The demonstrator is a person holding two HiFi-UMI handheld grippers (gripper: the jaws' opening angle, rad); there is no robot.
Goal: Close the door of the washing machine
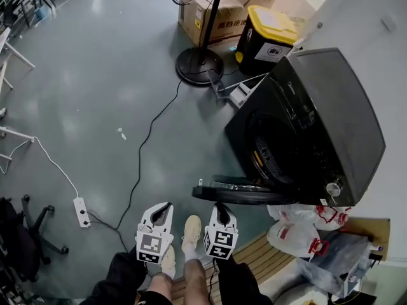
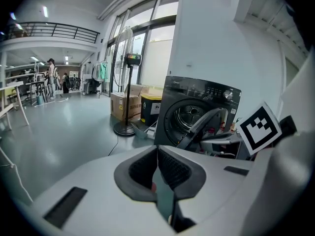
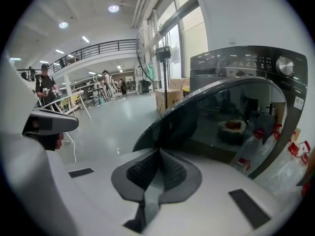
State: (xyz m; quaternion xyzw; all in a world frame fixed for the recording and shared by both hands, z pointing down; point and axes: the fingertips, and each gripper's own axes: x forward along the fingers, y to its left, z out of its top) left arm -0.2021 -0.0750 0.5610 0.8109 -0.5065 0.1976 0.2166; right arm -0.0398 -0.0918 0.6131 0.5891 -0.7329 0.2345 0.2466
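The black front-loading washing machine (image 1: 318, 119) stands at the right of the head view, its round door (image 1: 241, 194) swung open towards me and its drum (image 1: 270, 154) exposed. My left gripper (image 1: 164, 206) and right gripper (image 1: 220, 206) hang side by side just short of the door, not touching it. In the left gripper view the machine (image 2: 197, 114) and its door (image 2: 199, 127) lie ahead, and the left gripper (image 2: 157, 151) has its pads together with nothing between them. In the right gripper view the dark door glass (image 3: 211, 117) fills the view just beyond the right gripper (image 3: 159, 154), which is shut and empty.
A pedestal fan (image 1: 199, 65), a cardboard box (image 1: 219, 18) and a yellow-lidded bin (image 1: 267, 33) stand beyond the machine. A black cable (image 1: 143, 157) and a power strip (image 1: 81, 211) lie on the floor to the left. Plastic bags (image 1: 305, 227) sit by the machine's near side.
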